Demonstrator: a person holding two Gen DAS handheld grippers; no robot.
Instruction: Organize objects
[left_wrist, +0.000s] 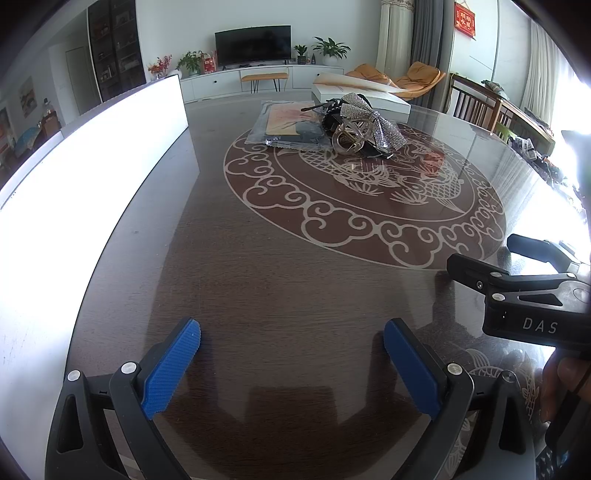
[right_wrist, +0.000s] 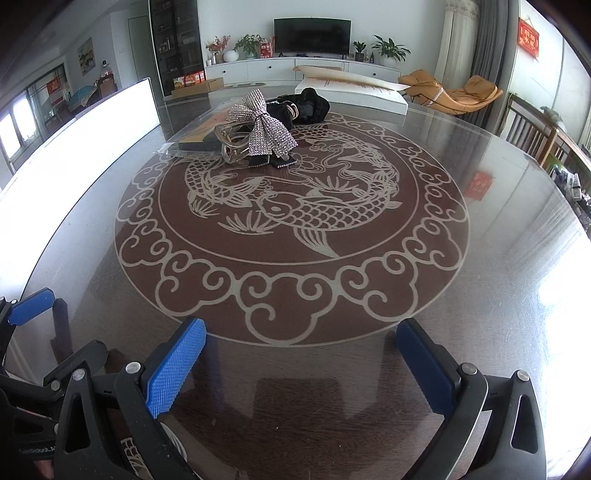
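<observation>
A heap of hair accessories lies far across the dark table (left_wrist: 258, 280) (right_wrist: 498, 206): a sparkly silver bow (left_wrist: 364, 120) (right_wrist: 264, 127), a clear claw clip (left_wrist: 349, 138) (right_wrist: 231, 142) and a black fuzzy piece (right_wrist: 308, 105). Beside the heap rests a flat clear pouch (left_wrist: 282, 123) holding a card. My left gripper (left_wrist: 291, 349) hovers open over the near table with nothing between its blue pads. My right gripper (right_wrist: 301, 349) is likewise open and empty, and it shows at the right edge of the left wrist view as the right gripper (left_wrist: 480, 251).
A white box (left_wrist: 364, 94) (right_wrist: 354, 90) lies beyond the heap at the table's far edge. A bright white panel (left_wrist: 92, 166) (right_wrist: 85, 125) runs along the left side. Wooden chairs (left_wrist: 476, 105) (right_wrist: 535, 136) stand at the right. A fish medallion pattern (right_wrist: 291, 214) fills the table's middle.
</observation>
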